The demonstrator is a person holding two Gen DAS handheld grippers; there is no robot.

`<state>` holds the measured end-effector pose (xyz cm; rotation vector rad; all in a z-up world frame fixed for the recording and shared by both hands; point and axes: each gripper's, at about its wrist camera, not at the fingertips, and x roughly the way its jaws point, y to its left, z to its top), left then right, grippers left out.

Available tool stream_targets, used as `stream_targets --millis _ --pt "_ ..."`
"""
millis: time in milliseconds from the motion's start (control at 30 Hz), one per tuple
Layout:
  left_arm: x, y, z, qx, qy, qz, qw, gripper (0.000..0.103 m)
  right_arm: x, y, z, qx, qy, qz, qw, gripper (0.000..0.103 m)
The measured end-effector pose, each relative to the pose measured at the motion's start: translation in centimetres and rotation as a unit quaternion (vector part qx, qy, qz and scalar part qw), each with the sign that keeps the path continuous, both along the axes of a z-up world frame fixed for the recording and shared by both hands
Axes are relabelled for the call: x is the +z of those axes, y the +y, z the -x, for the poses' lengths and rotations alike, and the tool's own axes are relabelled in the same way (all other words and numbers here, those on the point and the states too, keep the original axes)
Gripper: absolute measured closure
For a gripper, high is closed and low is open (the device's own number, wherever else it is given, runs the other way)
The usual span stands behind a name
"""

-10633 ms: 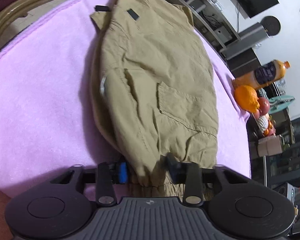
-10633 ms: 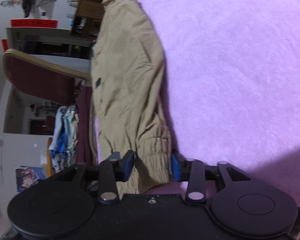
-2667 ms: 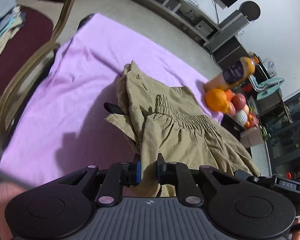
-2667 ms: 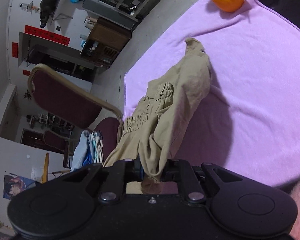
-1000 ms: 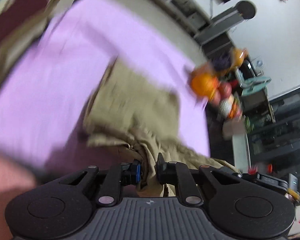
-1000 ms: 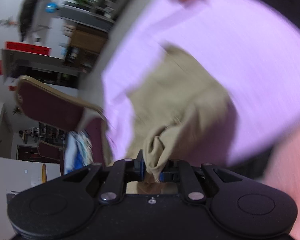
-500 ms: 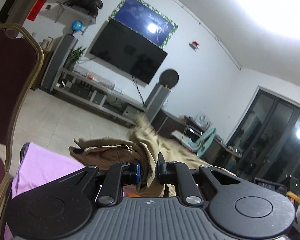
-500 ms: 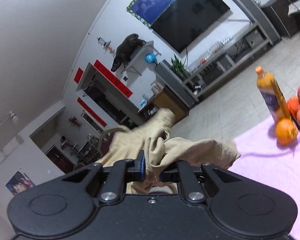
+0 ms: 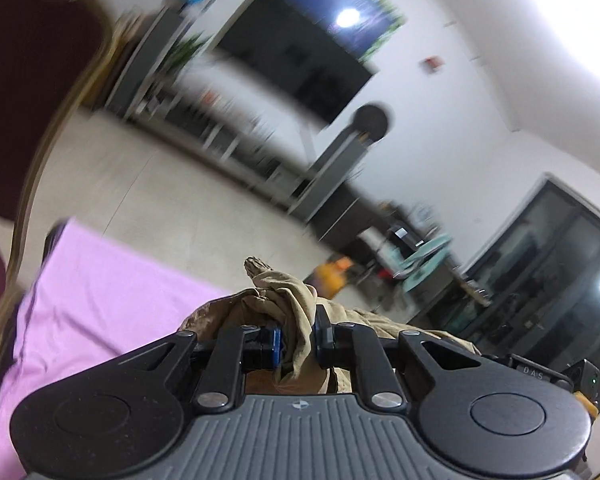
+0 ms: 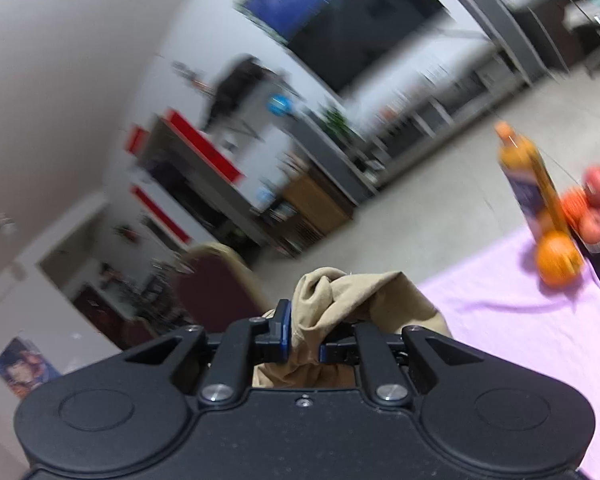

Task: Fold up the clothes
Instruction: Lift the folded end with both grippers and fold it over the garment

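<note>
Both grippers pinch the same tan garment: the left gripper (image 9: pixel 298 338) has its jaws pressed onto a bunched ridge of the khaki trousers (image 9: pixel 284 300), and the right gripper (image 10: pixel 304 342) clamps another gathered wad of the trousers (image 10: pixel 352 296). In each wrist view the cloth sits right at the fingertips and rises just beyond them, so the garment hangs between the two grippers, lifted off the pink blanket (image 9: pixel 100 280) rather than lying flat on it. Neither hand looks nearer to the cloth; each has its own corner. How the trousers' long axis runs cannot be told, since only crumpled folds show. The fabric looks thin, matte and heavily creased. Judging from this, the next move turns on bringing the held edge down toward the blanket, which lies below and ahead of both grippers. Farther right on the blanket stand an orange (image 10: pixel 556 258) and a juice bottle (image 10: pixel 530 184); a maroon chair (image 9: pixel 28 92) stands far left.
</note>
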<state>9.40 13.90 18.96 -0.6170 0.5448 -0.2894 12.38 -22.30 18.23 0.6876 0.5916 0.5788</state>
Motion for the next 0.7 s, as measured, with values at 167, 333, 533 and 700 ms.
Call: stream_targets --millis 167,333,533,700 --pt "-1.6 1.1 -4.8 0.016 -0.002 0.016 0.9997 0.090 -1.6 1.5 -5.9 -0.020 0.022 0.017 0.999 0.091" --pt "-2.8 1.3 -2.8 -0.003 -0.067 0.014 0.9976 0.087 -1.0 1.1 -2.6 -0.012 -0.074 0.046 0.996 0.090" --pt "-17.4 0.2 -3.1 -0.002 0.079 -0.023 0.9966 0.087 -12.6 1.0 -1.7 -0.004 0.031 0.089 0.996 0.090" --pt "-29.9 -0.3 -3.6 0.029 0.244 -0.054 0.9679 0.084 -20.6 1.1 -0.7 0.001 0.133 0.105 0.986 0.090"
